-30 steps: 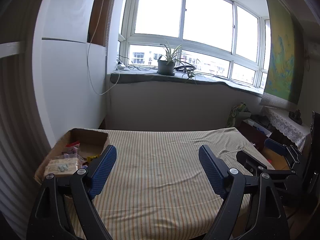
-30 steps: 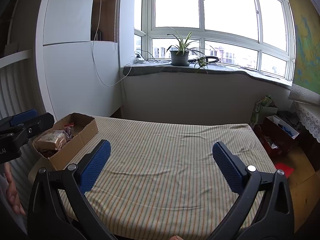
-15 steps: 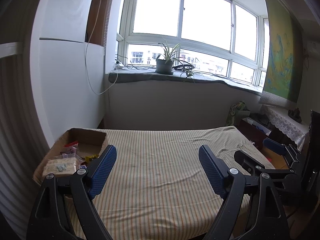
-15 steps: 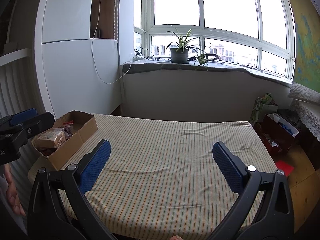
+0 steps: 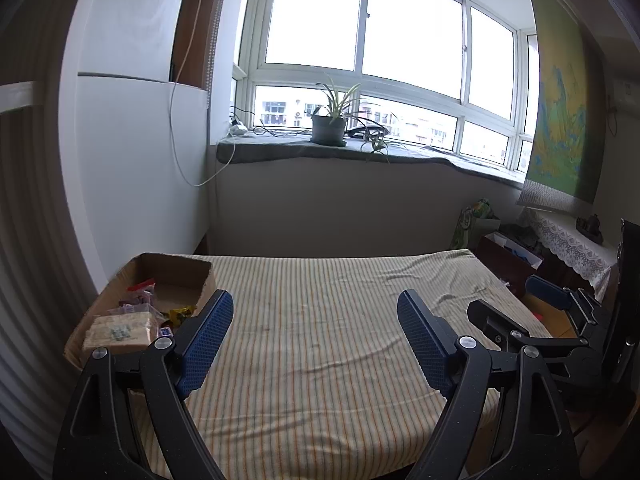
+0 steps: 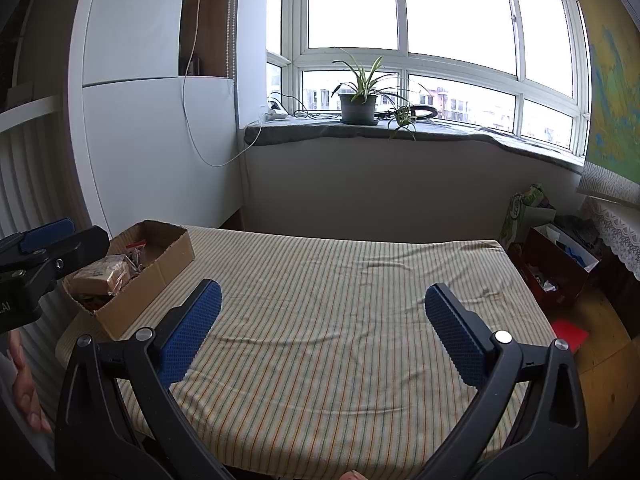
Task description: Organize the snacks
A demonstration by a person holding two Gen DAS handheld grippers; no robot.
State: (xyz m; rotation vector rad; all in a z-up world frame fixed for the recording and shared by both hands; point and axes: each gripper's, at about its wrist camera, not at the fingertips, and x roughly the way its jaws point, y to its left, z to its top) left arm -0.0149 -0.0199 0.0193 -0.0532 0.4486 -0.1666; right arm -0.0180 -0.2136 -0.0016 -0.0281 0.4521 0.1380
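A brown cardboard box [image 5: 176, 270] sits at the left edge of a striped cloth-covered table [image 5: 320, 320]. It holds several wrapped snacks, among them a pale block pack [image 5: 120, 330]. The box also shows in the right wrist view [image 6: 160, 264]. My left gripper [image 5: 316, 328] is open and empty above the table's near side, right of the box. My right gripper [image 6: 320, 320] is open and empty over the table's near middle. The right gripper shows at the right of the left wrist view [image 5: 536, 312]. The left gripper shows at the left of the right wrist view [image 6: 48, 248].
A wall and a windowsill with a potted plant [image 5: 330, 128] lie beyond the table. A white cabinet [image 5: 128, 160] stands left of the box. Bags and a red box [image 6: 556, 268] sit on the floor at the right.
Both views have shifted slightly, with the box and table a little farther away. Both grippers stay open and empty.
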